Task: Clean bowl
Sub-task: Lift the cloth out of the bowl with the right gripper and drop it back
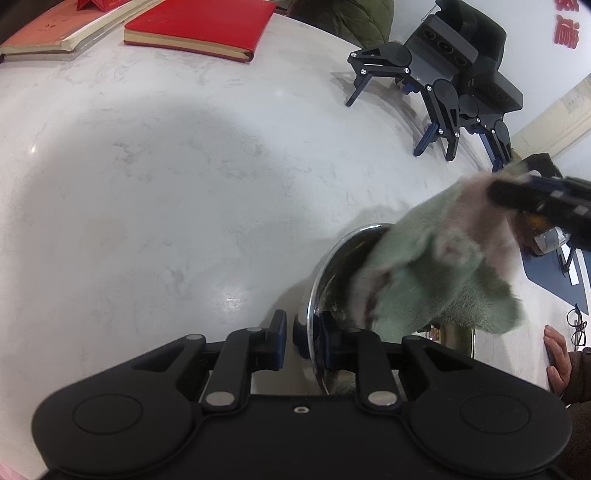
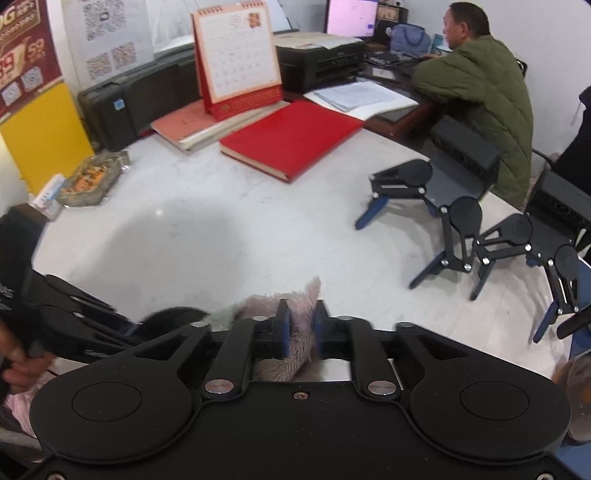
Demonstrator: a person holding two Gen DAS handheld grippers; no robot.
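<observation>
A steel bowl is tipped on its side over the white marble table. My left gripper is shut on the bowl's rim, one finger outside and one inside. A fluffy green and pink cloth hangs down into the bowl's mouth from my right gripper, which is above and to the right of the bowl. In the right wrist view the right gripper is shut on the cloth, whose pink pile fills the gap between the pads. The bowl's far side is hidden by the cloth.
Spare black grippers stand on the table's far right. A red book and other books lie at the back, with a desk calendar and printers behind them. A person in a green jacket sits beyond. Someone's hand rests at the table's right edge.
</observation>
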